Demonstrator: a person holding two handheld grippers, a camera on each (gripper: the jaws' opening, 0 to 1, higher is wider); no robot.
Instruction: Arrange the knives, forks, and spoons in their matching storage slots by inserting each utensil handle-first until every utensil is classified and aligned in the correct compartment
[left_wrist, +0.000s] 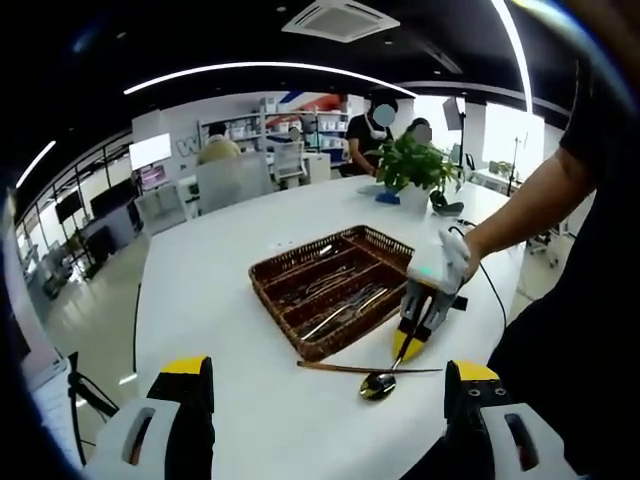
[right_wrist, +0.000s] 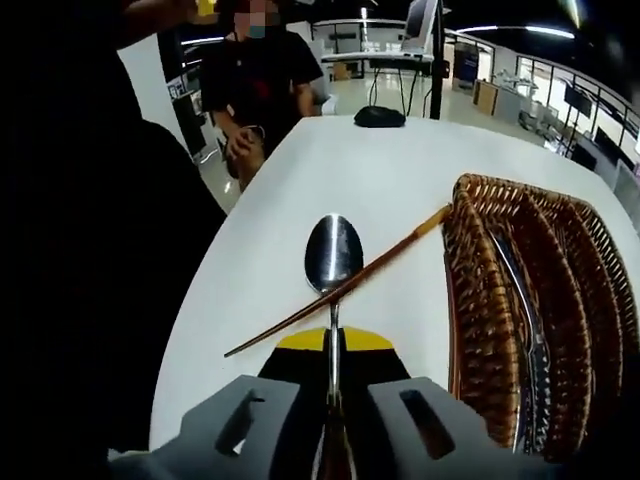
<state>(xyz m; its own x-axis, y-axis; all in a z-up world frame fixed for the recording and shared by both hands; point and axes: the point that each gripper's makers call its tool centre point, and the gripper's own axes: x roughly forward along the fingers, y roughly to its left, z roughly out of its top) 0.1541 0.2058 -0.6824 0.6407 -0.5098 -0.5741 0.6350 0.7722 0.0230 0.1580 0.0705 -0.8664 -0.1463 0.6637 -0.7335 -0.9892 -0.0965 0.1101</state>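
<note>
1. The right gripper (right_wrist: 333, 372) has its jaws closed on the thin handle of a polished steel spoon (right_wrist: 333, 255). The spoon's long axis runs straight out along the jaws, bowl leading and handle trailing back into the grip.
2. In the left gripper view the same right gripper (left_wrist: 409, 345) hangs just off the near corner of the dark brown woven wicker cutlery basket (left_wrist: 275, 272), with the spoon's bowl (left_wrist: 378, 385) lowest, at or just above the round white tabletop (left_wrist: 220, 320); whether it touches I cannot tell.
3. A long slim brown stick, probably a chopstick (right_wrist: 340, 295), lies on the tabletop beside the basket. It crosses under the spoon's neck at a slant, with one end reaching the basket's rim.
4. The basket (right_wrist: 478, 300) lies to one side of the spoon, its compartments running roughly parallel to the spoon's axis; several metal utensils (left_wrist: 340, 300) already lie in the slots.
5. The left gripper (left_wrist: 325, 420) has its yellow-tipped jaws spread wide and empty, well back from the basket, so the right gripper is much the nearer.
6. Judgement: since the handle is what must enter first, the bowl-forward grip points the wrong end ahead; the spoon would need turning or re-gripping before it goes sideways into its slot.
</note>
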